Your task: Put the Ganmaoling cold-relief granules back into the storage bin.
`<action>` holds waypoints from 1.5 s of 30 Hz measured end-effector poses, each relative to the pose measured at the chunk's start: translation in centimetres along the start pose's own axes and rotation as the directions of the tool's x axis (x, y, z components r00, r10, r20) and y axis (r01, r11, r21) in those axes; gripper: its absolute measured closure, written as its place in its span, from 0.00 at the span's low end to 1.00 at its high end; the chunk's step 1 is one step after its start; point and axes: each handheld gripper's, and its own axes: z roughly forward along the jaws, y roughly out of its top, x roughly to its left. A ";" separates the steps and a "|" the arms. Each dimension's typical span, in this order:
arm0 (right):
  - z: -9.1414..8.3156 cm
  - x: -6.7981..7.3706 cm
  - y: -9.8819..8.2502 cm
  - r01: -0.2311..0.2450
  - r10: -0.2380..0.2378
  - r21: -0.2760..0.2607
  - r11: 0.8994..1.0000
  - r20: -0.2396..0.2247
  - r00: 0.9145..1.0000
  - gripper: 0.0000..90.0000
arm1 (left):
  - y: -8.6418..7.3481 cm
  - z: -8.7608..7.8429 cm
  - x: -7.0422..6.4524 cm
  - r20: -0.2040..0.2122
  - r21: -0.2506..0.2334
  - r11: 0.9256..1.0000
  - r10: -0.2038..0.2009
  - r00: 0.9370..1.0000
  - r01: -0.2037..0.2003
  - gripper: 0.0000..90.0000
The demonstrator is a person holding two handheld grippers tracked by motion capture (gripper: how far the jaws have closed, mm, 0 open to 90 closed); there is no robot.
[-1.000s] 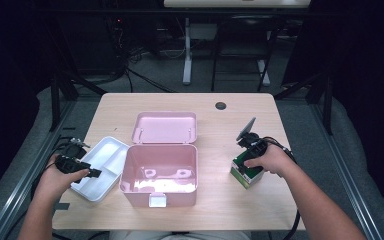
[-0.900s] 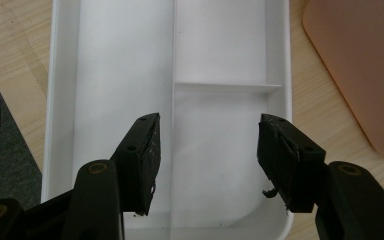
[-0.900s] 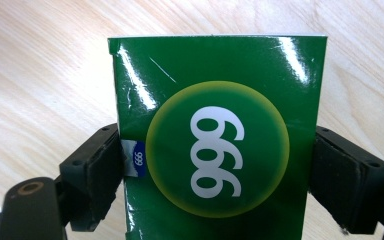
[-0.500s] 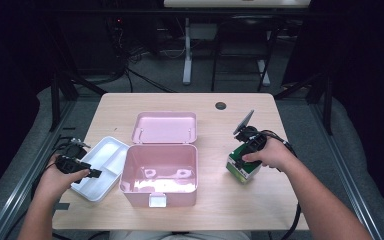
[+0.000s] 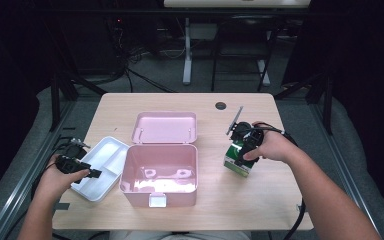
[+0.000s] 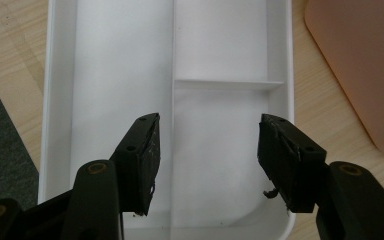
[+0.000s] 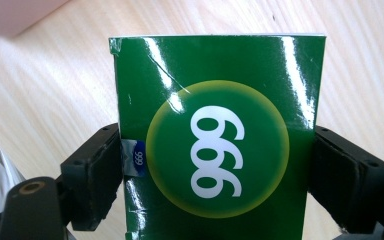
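Tabletop of pale wood (image 5: 280, 200) bearing three articles. The glossy green cardboard box printed with "999" in a yellow disc (image 7: 217, 140) stands toward the right edge of the table, seen in the high view at (image 5: 238, 161), with the right gripper (image 7: 215, 175) above it, its two black jaws pressed flat against the box's opposite sides and clamped on it. A pink plastic storage case with its hinged lid laid open toward the far edge (image 5: 160, 172) occupies the middle of the table, near the front edge. A white plastic tray divided into compartments (image 6: 60, 100) lies just left of the case, touching or nearly touching it. The left gripper (image 6: 207, 155) hovers over the tray's near end, jaws spread apart with nothing between them, one on either side of the long divider.
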 end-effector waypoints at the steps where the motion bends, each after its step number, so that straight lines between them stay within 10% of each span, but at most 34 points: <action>1: -0.1 0.1 0.1 0.031 -0.031 -0.005 1.000 0.003 1.000 0.17 | 0.0 0.0 0.0 0.001 0.001 1.000 0.000 1.000 0.000 0.47; 13: -2.0 2.6 2.7 0.309 -0.309 -0.012 0.951 -0.069 0.949 0.18 | 0.0 0.2 -0.1 0.001 0.006 1.000 0.005 1.000 -0.005 0.47; 45: -7.4 8.4 9.3 0.454 -0.456 -0.043 0.890 -0.093 0.885 0.18 | -0.1 -0.1 0.1 0.008 0.002 1.000 0.012 1.000 -0.012 0.47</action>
